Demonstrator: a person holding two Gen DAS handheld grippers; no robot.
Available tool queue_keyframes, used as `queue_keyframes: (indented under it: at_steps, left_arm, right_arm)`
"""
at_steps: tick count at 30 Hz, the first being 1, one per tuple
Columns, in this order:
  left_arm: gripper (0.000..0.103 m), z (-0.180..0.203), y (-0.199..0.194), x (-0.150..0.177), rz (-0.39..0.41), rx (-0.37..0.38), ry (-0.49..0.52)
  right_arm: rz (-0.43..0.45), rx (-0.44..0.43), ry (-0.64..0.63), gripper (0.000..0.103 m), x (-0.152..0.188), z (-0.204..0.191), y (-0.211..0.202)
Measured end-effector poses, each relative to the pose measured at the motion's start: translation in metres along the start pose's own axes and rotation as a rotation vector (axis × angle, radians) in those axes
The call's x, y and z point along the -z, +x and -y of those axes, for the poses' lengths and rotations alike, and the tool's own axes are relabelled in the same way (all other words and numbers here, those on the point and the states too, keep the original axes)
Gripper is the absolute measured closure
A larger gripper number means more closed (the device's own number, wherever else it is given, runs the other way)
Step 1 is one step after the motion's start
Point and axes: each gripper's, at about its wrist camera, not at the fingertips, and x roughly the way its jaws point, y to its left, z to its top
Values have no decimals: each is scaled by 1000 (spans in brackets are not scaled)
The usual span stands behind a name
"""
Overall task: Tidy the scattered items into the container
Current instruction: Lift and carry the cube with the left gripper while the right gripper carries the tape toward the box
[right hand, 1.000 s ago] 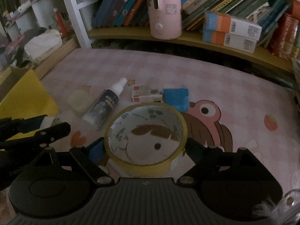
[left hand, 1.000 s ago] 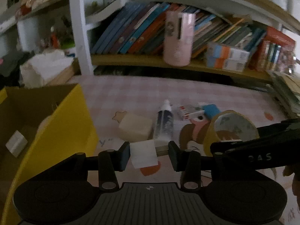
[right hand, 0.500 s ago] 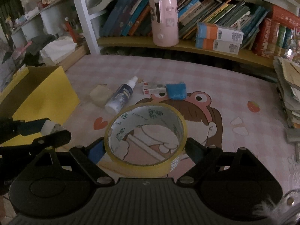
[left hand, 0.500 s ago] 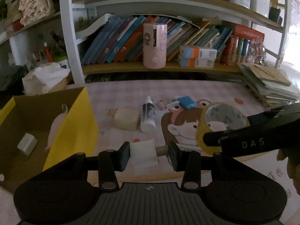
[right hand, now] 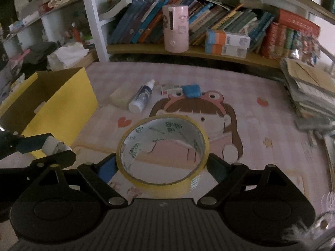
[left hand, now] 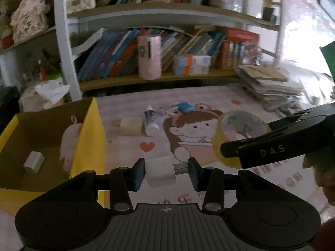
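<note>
Both grippers now raised off mat | left gripper (left hand: 166,172) clamps white charger (left hand: 160,174) | right gripper (right hand: 162,167) clamps tape roll (right hand: 163,153) | yellow box (left hand: 89,138) nearer; drop-off likely next.

The left tongs (left hand: 166,172) are gripping a white charger (left hand: 160,174) between their two fingers, held level and raised. The right tongs (right hand: 162,167) are clamping a roll of yellow tape (right hand: 163,154) across its sides, also raised, just to the right of the left tongs. A hand (left hand: 322,171) is showing behind the right tongs.
</note>
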Motion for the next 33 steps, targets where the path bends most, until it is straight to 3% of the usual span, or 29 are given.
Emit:
queue_keyframes:
  at_steps: [10, 17, 25, 33]
  left_arm:
    - [61, -30, -50, 26, 8, 108, 43]
    - [61, -57, -79, 50, -4, 138, 50]
    - [61, -84, -107, 72, -11, 129, 46]
    - [61, -112, -126, 86, -18, 63, 2]
  right_arm:
    - [4, 72, 79, 13, 43, -52, -41]
    - [2, 102, 115, 13, 68, -93, -59]
    - [-4, 102, 123, 13, 87, -132, -74]
    - [-31, 36, 77, 13, 94, -174, -70]
